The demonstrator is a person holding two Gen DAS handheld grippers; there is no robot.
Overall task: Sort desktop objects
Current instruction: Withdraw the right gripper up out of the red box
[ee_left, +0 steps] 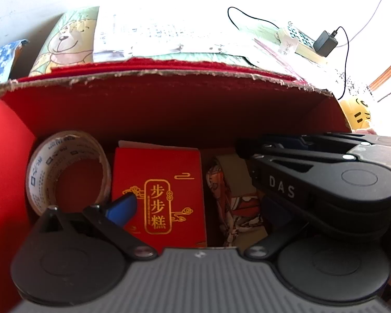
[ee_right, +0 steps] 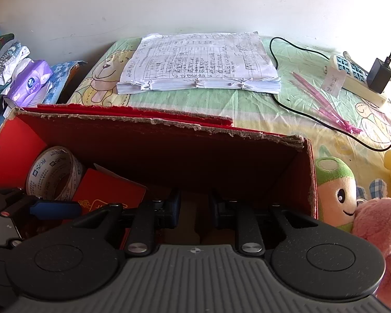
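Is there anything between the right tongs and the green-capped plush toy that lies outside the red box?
Yes. The right tongs are open, low inside the red box. The box's right wall stands between them and the green-capped plush toy, which lies just outside that wall beside a pink plush.

On the left gripper point(ee_left: 195, 208), black linkage arms, silver pivot screws, blue pads and a ribbed grey housing at 6 o'clock are seen; "DAS" is printed on the right gripper point(ee_right: 194, 210).
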